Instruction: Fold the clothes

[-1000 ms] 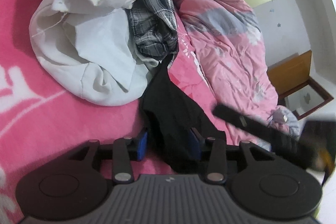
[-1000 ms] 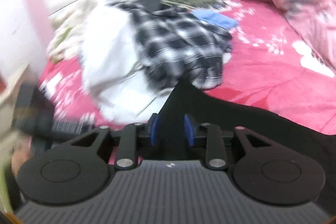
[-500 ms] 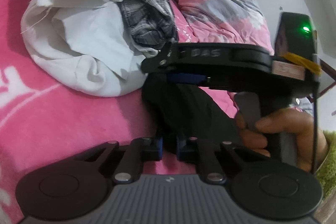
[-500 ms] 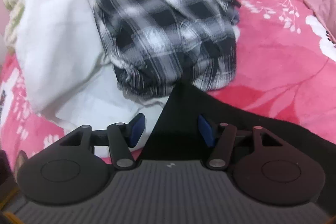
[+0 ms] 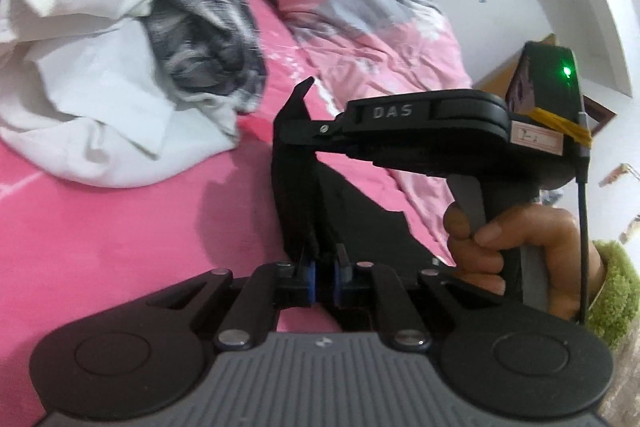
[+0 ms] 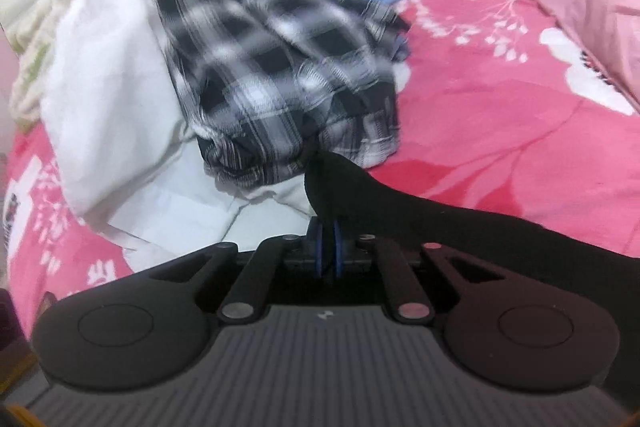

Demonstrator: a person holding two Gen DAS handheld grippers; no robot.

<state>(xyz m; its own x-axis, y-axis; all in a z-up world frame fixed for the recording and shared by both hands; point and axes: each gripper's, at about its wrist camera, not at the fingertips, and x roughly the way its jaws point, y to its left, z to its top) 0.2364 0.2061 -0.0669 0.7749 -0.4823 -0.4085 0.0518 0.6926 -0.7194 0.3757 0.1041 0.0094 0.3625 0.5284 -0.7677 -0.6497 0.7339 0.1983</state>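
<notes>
Your left tool (image 5: 324, 273) is clamped on the black garment (image 5: 298, 195), which stretches from its pads up toward 12 o'clock to your right tool (image 6: 328, 247), also pinched shut on it. The garment's long axis runs between them, above the pink bed (image 5: 100, 235), its loose end trailing toward 3 o'clock.

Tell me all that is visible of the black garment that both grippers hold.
The black garment is plain, dark and soft, perhaps a thin knit, with no print visible. It lies partly on the pink blanket, with one part lifted. The left gripper is shut on a bunched fold of it, and the right gripper is shut on another raised part. Its far tip reaches the edge of the plaid shirt. What kind of garment it is cannot be told.
</notes>
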